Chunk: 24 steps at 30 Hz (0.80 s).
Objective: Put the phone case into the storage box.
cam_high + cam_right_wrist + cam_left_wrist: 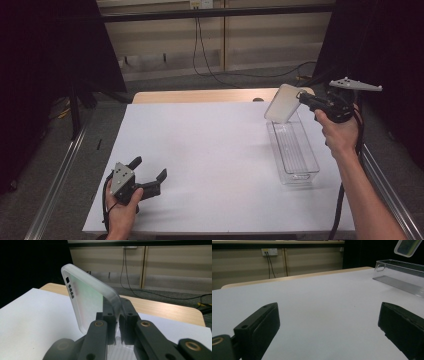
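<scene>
Above clear bin (292, 150), right gripper (301, 96) clamps phone case (281, 104) edge.

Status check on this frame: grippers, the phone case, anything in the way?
Right gripper shut on translucent phone case, held in the air above far end of clear tray. Left gripper open, low over white table. No obstruction seen.

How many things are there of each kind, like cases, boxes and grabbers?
Translucent whitish soft plastic phone case: 1
Clear long rectangular plastic box: 1
Black hand-held grippers: 2, the left gripper and the right gripper
White table top: 1
Total: 5
</scene>
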{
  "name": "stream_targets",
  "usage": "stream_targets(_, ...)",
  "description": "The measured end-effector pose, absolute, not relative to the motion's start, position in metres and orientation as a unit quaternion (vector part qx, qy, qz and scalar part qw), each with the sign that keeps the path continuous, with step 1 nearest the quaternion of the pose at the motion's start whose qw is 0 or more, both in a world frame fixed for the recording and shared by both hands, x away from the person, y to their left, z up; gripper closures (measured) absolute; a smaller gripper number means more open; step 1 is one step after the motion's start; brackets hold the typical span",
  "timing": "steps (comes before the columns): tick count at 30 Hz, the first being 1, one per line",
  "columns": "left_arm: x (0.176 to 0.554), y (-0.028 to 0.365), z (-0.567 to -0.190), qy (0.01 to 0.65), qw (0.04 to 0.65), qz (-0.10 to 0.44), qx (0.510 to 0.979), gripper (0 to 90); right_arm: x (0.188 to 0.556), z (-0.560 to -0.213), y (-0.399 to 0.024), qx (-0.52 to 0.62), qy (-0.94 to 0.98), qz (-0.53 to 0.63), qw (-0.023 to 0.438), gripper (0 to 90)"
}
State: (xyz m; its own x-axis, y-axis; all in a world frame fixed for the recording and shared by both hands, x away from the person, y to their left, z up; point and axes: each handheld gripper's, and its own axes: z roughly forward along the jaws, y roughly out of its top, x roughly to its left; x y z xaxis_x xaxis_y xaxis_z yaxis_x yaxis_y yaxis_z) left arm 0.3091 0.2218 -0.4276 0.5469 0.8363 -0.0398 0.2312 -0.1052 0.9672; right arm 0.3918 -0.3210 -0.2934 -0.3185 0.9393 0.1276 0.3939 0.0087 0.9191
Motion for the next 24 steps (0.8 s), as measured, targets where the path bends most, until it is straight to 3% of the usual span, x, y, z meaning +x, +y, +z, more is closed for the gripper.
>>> stream_targets(24, 0.309, 0.222, -0.428, 0.386, 0.543, 0.281, 0.691, 3.8, 0.419, -0.308, -0.348, 0.507, 0.67, 0.462, 0.284, 84.2)
